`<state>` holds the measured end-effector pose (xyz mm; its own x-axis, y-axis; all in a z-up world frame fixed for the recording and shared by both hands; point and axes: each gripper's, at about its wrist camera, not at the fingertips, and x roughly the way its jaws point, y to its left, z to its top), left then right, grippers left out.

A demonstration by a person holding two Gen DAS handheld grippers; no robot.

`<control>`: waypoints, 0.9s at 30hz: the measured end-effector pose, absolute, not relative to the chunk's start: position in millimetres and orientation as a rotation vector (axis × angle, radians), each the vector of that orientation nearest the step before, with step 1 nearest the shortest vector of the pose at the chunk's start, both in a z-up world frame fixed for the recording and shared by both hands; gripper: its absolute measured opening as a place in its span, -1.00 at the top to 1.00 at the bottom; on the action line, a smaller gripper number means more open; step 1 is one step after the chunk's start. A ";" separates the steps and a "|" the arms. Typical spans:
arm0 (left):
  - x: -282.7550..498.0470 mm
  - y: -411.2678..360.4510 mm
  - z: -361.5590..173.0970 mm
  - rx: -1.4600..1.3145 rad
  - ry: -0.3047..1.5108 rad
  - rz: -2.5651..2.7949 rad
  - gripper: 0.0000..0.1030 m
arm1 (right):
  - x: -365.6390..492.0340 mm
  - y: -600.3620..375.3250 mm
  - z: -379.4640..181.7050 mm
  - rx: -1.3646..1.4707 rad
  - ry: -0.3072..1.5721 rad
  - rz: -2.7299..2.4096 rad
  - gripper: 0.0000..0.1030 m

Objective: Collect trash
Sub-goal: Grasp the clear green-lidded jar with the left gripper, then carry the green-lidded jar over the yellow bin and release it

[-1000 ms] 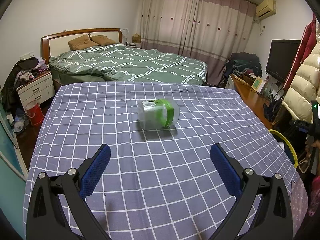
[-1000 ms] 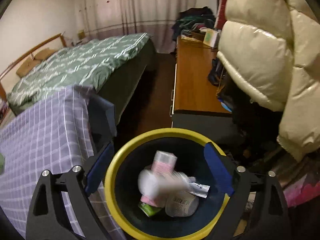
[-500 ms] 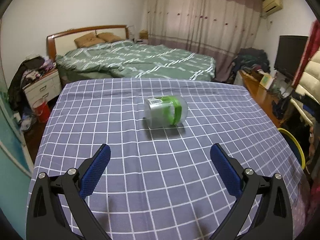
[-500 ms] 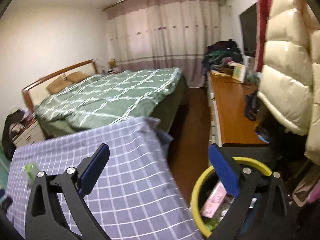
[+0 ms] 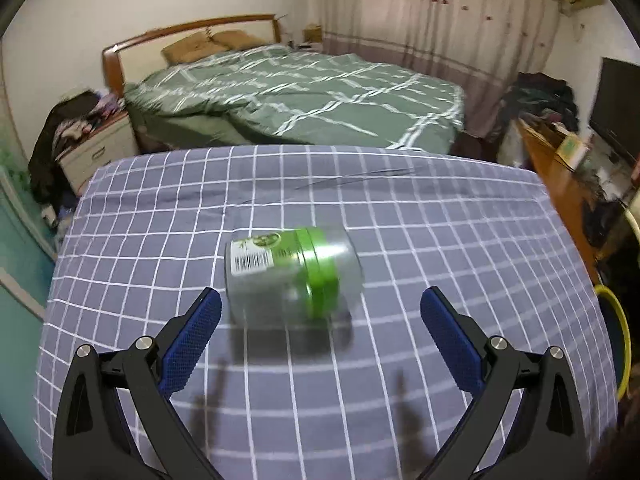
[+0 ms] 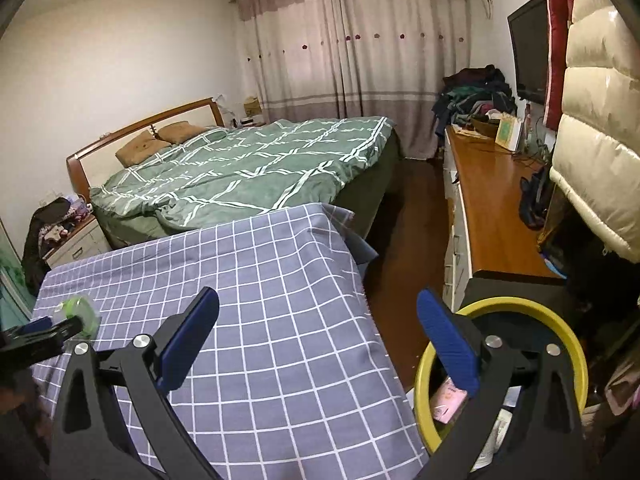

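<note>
Left gripper (image 5: 320, 308): blue-padded fingers (image 5: 191, 332) spread wide, nothing between the pads, pointing down at the counter under a purple cloth with a white grid (image 5: 460, 240). Clear plastic jar with a green band and a barcode label (image 5: 290, 274) lies on its side on the cloth, just ahead of the fingertips and shifted toward the left finger; no contact with either pad. Jar edges blurred in the left wrist view. Right gripper (image 6: 318, 322): fingers (image 6: 448, 346) at full spread, empty, aimed over the right-hand edge of the same cloth (image 6: 280, 280). Round bin with a yellow rim and dark inside (image 6: 560, 332) stands on the floor beside the counter, behind and below the right finger, which covers part of its mouth. Inside the bin, a pink and white carton (image 6: 448, 398) shows next to that finger; other contents too hidden to identify. In the right wrist view the jar (image 6: 78, 310) appears far to the left of the left finger, near the cloth's left edge, with one finger of the left gripper (image 6: 36, 332) reaching in beside it; whether they touch cannot be told from here. Beyond the fingers: bed with a green checked quilt (image 6: 248, 168), wooden sideboard (image 6: 496, 208) along the right wall.
</note>
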<state>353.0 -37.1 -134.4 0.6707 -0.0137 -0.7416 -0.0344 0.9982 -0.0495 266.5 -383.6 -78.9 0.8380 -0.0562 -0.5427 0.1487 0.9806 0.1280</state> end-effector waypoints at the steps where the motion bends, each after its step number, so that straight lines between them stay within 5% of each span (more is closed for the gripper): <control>1: 359.1 -35.3 -137.4 -0.073 0.846 0.029 -0.91 | 265.7 -383.4 -78.5 0.170 0.565 -0.108 -0.84; 8: 380.8 -20.8 -153.5 -0.123 0.875 0.088 -0.87 | 263.9 -383.7 -77.4 0.183 0.559 -0.084 -0.84; 13: 387.9 -14.9 -160.0 -0.140 0.890 0.082 -0.46 | 265.5 -381.9 -78.5 0.182 0.570 -0.079 -0.84; 27: 365.3 -42.0 -138.2 -0.117 0.853 -0.027 -0.45 | 260.3 -388.8 -74.3 0.170 0.575 -0.110 -0.84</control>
<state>365.3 -42.0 -138.2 0.6574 -0.0708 -0.7502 -0.0227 0.9933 -0.1137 260.3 -388.8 -74.3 0.8340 -0.0563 -0.5489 0.1508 0.9802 0.1286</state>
